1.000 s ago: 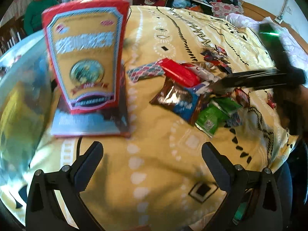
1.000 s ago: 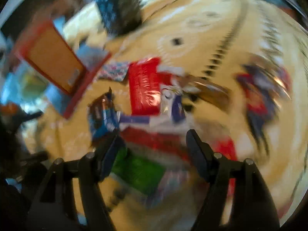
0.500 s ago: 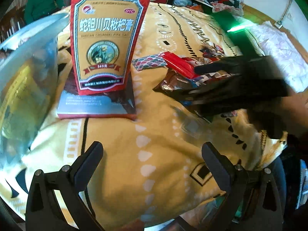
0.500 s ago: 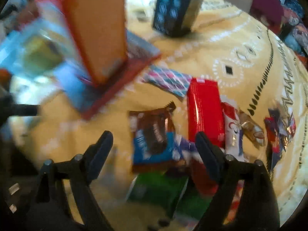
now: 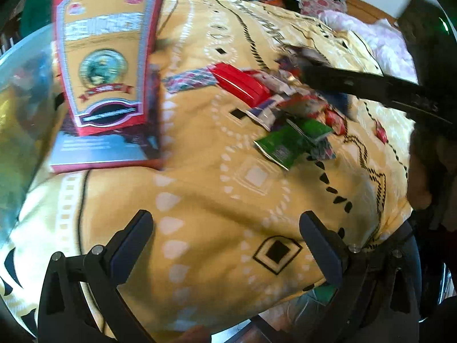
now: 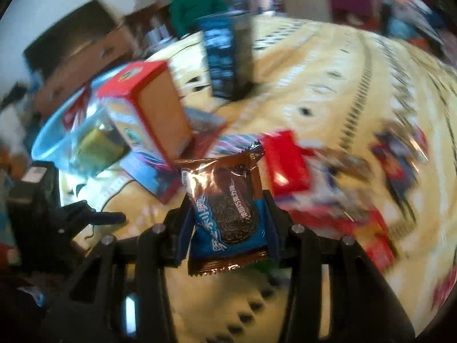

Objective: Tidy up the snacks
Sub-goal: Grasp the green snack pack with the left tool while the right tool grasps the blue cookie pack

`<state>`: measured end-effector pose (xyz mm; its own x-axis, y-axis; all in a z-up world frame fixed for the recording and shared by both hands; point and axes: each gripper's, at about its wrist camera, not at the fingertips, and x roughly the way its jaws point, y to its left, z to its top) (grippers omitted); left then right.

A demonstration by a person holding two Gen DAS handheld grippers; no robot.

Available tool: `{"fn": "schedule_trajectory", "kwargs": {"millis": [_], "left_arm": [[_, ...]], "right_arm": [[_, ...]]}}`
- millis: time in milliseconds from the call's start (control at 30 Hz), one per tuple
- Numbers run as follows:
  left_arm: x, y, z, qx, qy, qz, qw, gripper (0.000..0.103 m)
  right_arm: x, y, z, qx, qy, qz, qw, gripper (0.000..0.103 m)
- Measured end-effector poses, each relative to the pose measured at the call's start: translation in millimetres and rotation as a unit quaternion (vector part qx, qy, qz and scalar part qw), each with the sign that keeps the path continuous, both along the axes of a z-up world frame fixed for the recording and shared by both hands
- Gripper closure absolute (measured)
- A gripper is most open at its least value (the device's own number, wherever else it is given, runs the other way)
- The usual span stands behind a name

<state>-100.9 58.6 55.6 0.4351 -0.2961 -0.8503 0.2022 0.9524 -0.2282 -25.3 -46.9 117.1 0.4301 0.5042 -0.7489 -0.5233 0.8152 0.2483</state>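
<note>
The right gripper (image 6: 228,223) is closing its jaws on a brown-and-blue cookie packet (image 6: 225,214), and the black fingers (image 6: 182,228) are already pressing on the packet's two side edges, low in the middle of the right wrist view. The packet is hanging clear of the yellow patterned cloth (image 6: 328,91), with nothing under it that I can see.

To my eye, the step in hand is carrying this snack to the clear plastic tub (image 6: 57,143) at the left of that frame. Doing it well probably means keeping the squeeze light, since the wrapper is slick and the cookie inside could crack, and lifting over the red box (image 6: 151,108) leaning beside the tub, not brushing it.

The packet's long axis is running up and down the frame, along the fingers; its crimped top end is pointing away from the camera, towards the upper middle, and its printed face is turned to the lens.

The left gripper (image 5: 225,245) is hovering over bare cloth at the bottom of the left wrist view, its jaws standing wide apart and holding nothing. The remaining snack pile (image 5: 285,114) is lying right of centre there, with a green packet (image 5: 288,143) at its near edge.
</note>
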Motion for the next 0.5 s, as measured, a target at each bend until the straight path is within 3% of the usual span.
{"fn": "schedule_trajectory", "kwargs": {"millis": [167, 400, 500], "left_arm": [[8, -26, -6, 0.025, -0.002, -0.04, 0.9989, 0.001], [55, -56, -3, 0.025, -0.04, -0.093, 0.9945, 0.002], [78, -65, -9, 0.012, -0.033, -0.117, 0.9925, 0.002]], "right_arm": [[-15, -62, -43, -0.008, 0.076, -0.094, 0.993, 0.058], [-31, -88, -76, 0.035, 0.131, -0.135, 0.982, 0.058], [-31, -90, -78, 0.044, 0.136, -0.136, 0.98, 0.058]]}}
